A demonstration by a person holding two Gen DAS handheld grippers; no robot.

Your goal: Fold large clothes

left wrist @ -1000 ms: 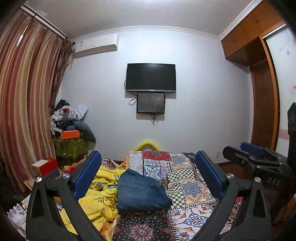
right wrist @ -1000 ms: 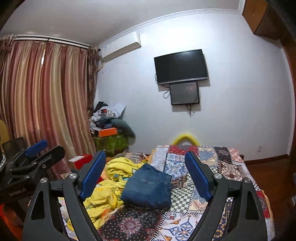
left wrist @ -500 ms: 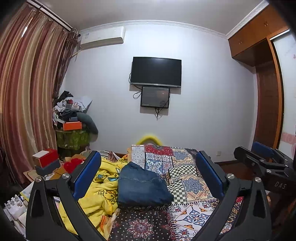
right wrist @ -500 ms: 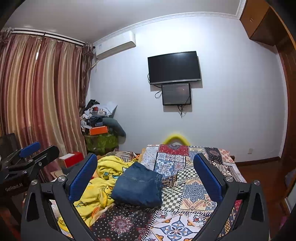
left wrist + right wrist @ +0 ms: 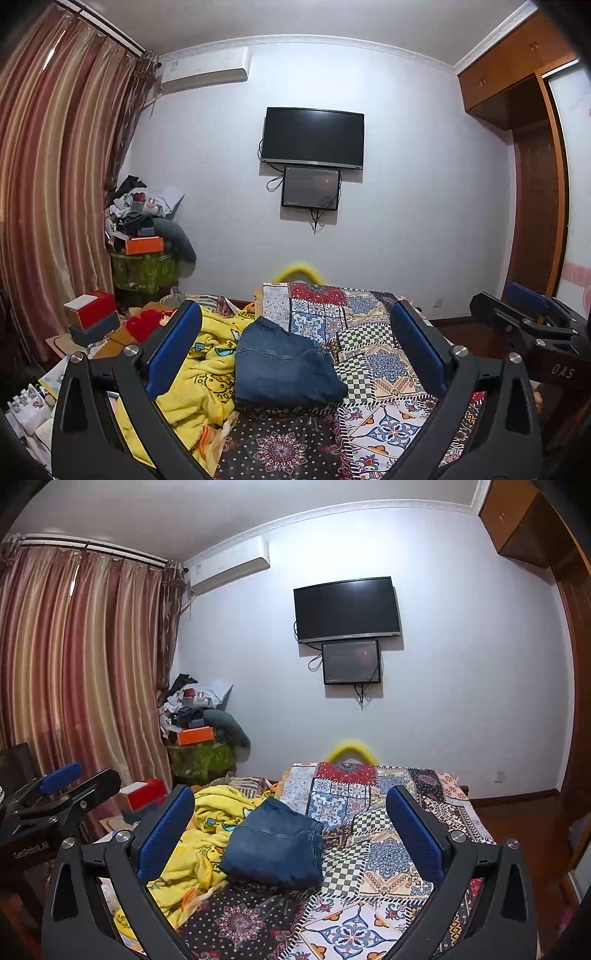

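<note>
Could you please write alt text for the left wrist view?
Folded blue jeans lie on a patchwork bedspread beside a yellow blanket, framed by the open left gripper. The right gripper hangs at the right edge.

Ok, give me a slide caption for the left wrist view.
Open left tongs frame folded jeans on the patchwork bedspread, beside a yellow blanket.

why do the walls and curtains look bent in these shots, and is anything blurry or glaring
Left wrist view: fisheye bows the curtains and ceiling edge; black corners vignette the frame; the jeans are sharp, the yellow arch behind the bed soft. Right wrist view: the same barrel bend on the curtains; the TV shows only a faint sheen; light is even, no hard glare.
</note>
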